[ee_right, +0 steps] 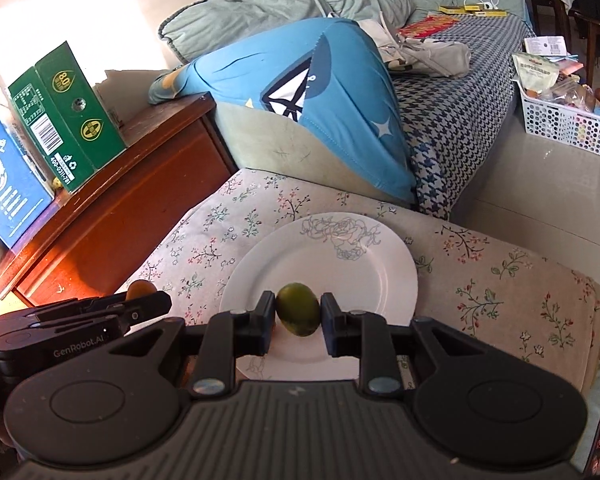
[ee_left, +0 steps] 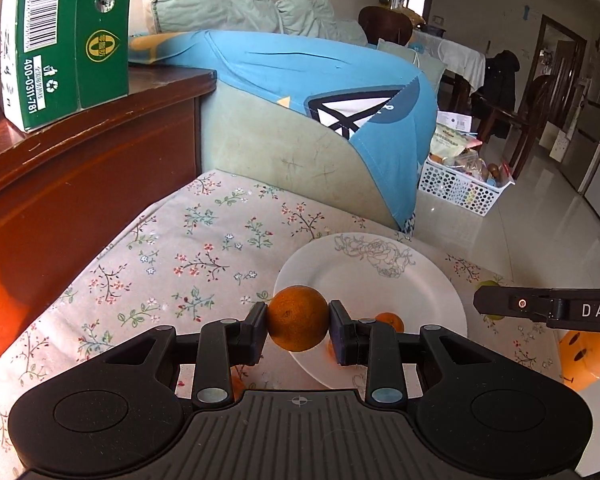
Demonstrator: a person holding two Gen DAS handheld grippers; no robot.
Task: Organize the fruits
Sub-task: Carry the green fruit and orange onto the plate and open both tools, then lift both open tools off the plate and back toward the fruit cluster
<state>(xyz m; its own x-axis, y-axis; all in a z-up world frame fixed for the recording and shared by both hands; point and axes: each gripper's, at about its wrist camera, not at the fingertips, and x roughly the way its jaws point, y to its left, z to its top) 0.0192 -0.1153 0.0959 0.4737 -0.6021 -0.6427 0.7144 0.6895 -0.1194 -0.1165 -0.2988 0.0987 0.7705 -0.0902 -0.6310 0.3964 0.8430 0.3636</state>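
Note:
My left gripper (ee_left: 298, 320) is shut on an orange (ee_left: 298, 318), held above the near rim of a white plate (ee_left: 364, 276) with a rose print. A smaller orange (ee_left: 390, 321) lies by the plate's near edge, partly hidden behind a finger. My right gripper (ee_right: 298, 314) is shut on a green citrus fruit (ee_right: 298, 314), held over the same white plate (ee_right: 364, 268). The right gripper's side (ee_left: 548, 308) shows at the right of the left wrist view. In the right wrist view the left gripper (ee_right: 100, 312) sits at the left with its orange (ee_right: 140, 289) peeking out.
The plate rests on a floral tablecloth (ee_left: 172, 264). A wooden cabinet (ee_left: 80, 168) with a green carton (ee_left: 72, 36) stands to the left. Behind is a sofa with a blue cover (ee_left: 300, 72). A white basket (ee_left: 460, 188) sits on the tiled floor. An orange smiley bag (ee_left: 580, 356) lies at the right.

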